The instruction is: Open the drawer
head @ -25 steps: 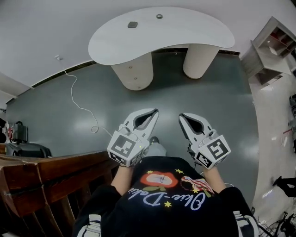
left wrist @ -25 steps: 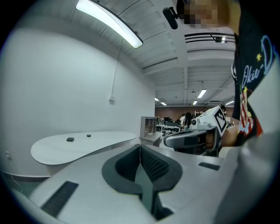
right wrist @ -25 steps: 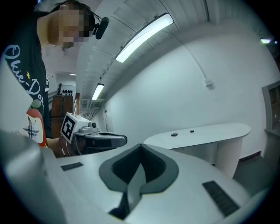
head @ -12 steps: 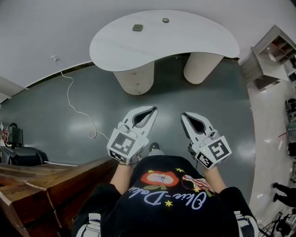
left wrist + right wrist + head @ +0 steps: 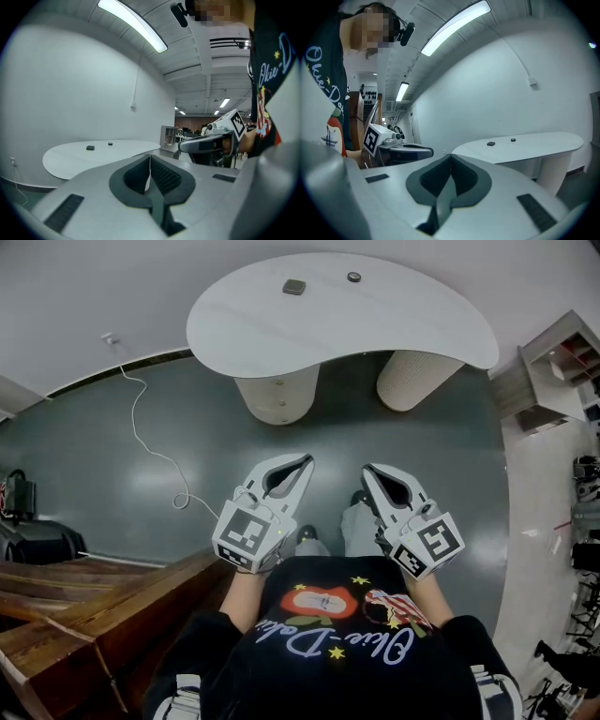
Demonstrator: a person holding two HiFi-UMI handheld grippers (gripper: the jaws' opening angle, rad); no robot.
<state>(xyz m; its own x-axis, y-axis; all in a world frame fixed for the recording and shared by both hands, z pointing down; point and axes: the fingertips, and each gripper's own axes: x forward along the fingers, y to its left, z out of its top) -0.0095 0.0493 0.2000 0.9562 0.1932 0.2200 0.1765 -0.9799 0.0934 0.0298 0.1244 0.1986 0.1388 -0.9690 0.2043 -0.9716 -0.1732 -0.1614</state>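
No drawer shows plainly in any view. A white kidney-shaped table [image 5: 394, 320] stands ahead on two round pedestals; the left pedestal [image 5: 277, 395] has small dark dots down its front. Two small dark objects [image 5: 294, 287] lie on the tabletop. My left gripper [image 5: 307, 460] and right gripper [image 5: 367, 471] are held side by side in front of the person's body, above the grey floor and short of the table. Both are shut, with nothing between the jaws. In the left gripper view the left gripper [image 5: 150, 157] points at the table, as does the right gripper [image 5: 451, 155] in its own view.
Brown wooden furniture [image 5: 84, 606] fills the lower left. A white cable [image 5: 150, 451] trails over the grey floor from the wall. A grey shelf unit [image 5: 553, 362] stands at the right. The person's feet [image 5: 361, 521] show below the grippers.
The table has drawn nearer and the wooden furniture has slid back at the left as the person steps forward. Both grippers stay shut, side by side before the body.
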